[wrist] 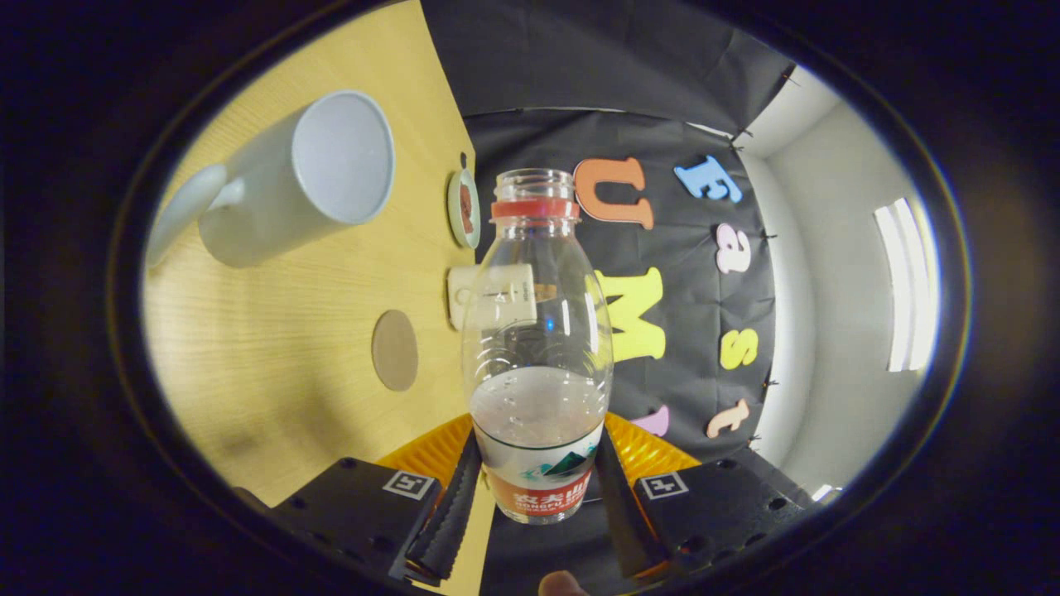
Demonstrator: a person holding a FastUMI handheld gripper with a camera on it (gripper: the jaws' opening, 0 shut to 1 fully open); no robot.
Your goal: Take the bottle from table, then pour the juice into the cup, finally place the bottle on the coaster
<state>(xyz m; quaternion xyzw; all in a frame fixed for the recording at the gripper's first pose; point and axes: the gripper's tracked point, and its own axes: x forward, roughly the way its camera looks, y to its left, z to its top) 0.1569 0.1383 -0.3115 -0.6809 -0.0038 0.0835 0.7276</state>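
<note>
Two fingers: my gripper (538, 488) was clamped on the uncapped bottle (537, 348).
Label: couldn't read it.
Room: cup (298, 178) and coaster (394, 350) well apart on table (248, 372).

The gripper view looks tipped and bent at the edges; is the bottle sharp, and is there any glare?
Gripper view: fisheye bends the table edge; the bottle, held between the fingers, is sharp, with small highlights on its plastic; the cup is evenly lit.
</note>
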